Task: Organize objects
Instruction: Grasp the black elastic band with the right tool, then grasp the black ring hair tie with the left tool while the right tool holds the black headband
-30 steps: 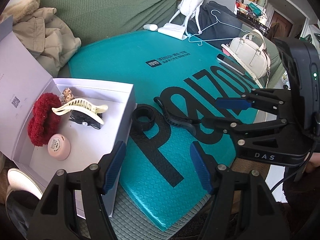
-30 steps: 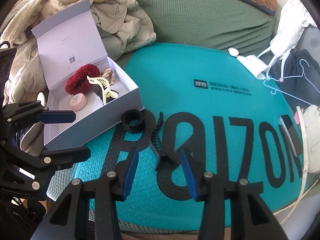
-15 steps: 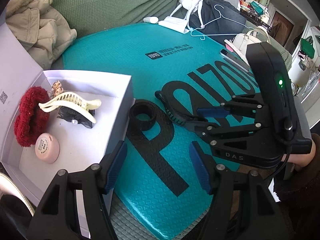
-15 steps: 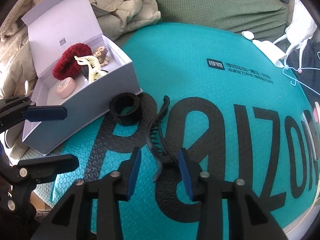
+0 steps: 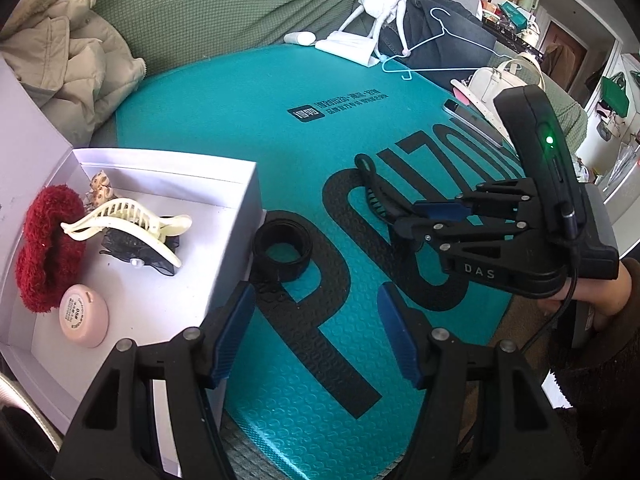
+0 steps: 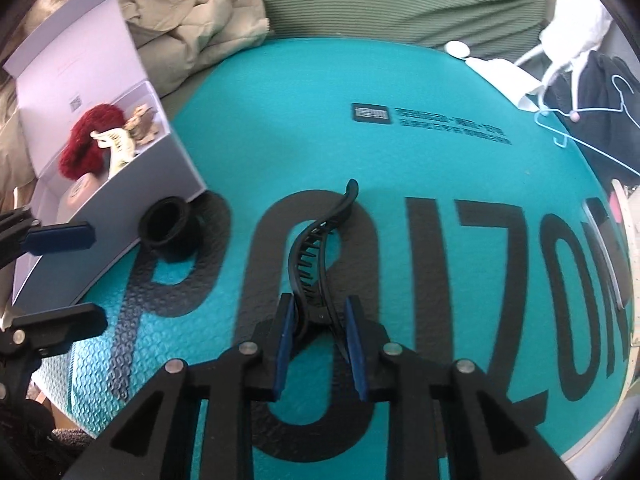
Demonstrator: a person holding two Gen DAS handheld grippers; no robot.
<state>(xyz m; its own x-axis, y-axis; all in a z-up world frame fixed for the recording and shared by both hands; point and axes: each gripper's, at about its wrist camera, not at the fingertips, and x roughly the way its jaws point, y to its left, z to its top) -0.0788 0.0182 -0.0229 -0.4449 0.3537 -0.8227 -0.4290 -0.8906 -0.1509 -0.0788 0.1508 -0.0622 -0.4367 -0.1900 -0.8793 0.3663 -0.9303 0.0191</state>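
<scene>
Black plastic hair claw [image 6: 320,256] lies on the teal mat [image 6: 440,168], its near end between my right gripper [image 6: 319,340] fingers, which bracket it; whether they pinch I cannot tell. I judge lifting it left into the white box [image 6: 132,200] comes next. My left gripper [image 5: 316,332] hangs apart.

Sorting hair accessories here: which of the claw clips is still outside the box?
The black claw clip, lying on the teal mat between the right gripper's fingers. The cream one already sits in the white box.
</scene>
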